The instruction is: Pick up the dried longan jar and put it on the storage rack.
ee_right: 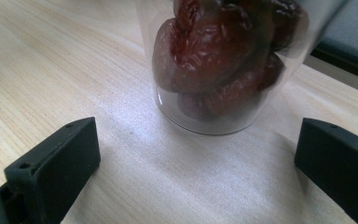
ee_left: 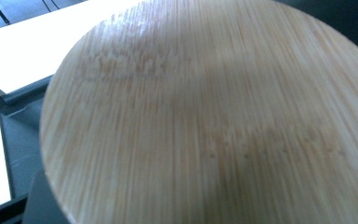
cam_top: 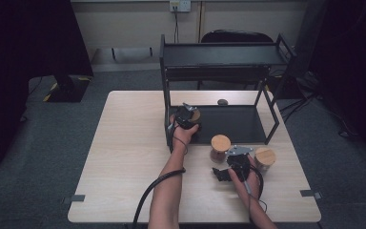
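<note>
On the lower shelf of the black metal two-tier rack (cam_top: 267,125), at its front left corner, the left gripper (cam_top: 187,116) is closed around a glass jar with a round bamboo lid (ee_left: 214,121); that pale, fine-grained lid looms close up in the left gripper view, and what the jar holds cannot be told. Just in front of the rack, near the middle of the light wooden table (cam_top: 124,157), stands a clear glass jar of wrinkled dark-red dried dates (ee_right: 219,65), its bamboo lid on; the fruit fills it down to the thick glass base. The right gripper (cam_top: 224,172) lies just short of this jar with its black jaws spread wide, the jar ahead of the gap and not touched. A third bamboo-lidded glass jar (cam_top: 265,160) stands just to the right of the date jar, beside the right hand. Behind the rack's shelf, a small dark round object (cam_top: 222,101) lies near the table's far edge.
</note>
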Demonstrator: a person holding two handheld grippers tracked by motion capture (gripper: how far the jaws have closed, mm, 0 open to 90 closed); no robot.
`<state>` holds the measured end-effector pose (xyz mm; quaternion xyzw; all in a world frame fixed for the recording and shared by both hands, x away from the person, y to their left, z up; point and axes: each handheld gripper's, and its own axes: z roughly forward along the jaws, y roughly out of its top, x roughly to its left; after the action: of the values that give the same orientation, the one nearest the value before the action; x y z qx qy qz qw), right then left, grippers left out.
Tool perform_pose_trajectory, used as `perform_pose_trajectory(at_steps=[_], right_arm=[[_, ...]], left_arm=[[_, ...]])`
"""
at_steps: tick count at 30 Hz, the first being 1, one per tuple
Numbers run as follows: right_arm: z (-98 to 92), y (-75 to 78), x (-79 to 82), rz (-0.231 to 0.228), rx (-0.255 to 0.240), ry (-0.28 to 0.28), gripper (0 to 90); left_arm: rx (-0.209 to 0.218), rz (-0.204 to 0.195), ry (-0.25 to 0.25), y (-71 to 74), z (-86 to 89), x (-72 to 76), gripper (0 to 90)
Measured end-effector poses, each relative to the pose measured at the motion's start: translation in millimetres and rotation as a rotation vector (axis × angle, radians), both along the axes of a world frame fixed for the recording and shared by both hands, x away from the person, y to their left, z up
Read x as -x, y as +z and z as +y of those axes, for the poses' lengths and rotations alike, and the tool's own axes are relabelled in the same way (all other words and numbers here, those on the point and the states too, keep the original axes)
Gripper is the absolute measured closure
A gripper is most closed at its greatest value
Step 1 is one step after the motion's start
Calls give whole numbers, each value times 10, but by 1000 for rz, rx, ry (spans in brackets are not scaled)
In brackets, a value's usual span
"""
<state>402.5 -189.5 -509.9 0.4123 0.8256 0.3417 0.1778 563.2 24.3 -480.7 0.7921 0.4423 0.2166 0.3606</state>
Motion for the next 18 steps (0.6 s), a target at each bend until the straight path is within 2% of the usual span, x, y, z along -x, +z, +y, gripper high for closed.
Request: perform_pose_trajectory(at_steps=[18], right_arm=[[0, 0, 1, 1, 0, 0, 0]], left_arm=[[2, 5, 13, 7, 8, -79, 259]])
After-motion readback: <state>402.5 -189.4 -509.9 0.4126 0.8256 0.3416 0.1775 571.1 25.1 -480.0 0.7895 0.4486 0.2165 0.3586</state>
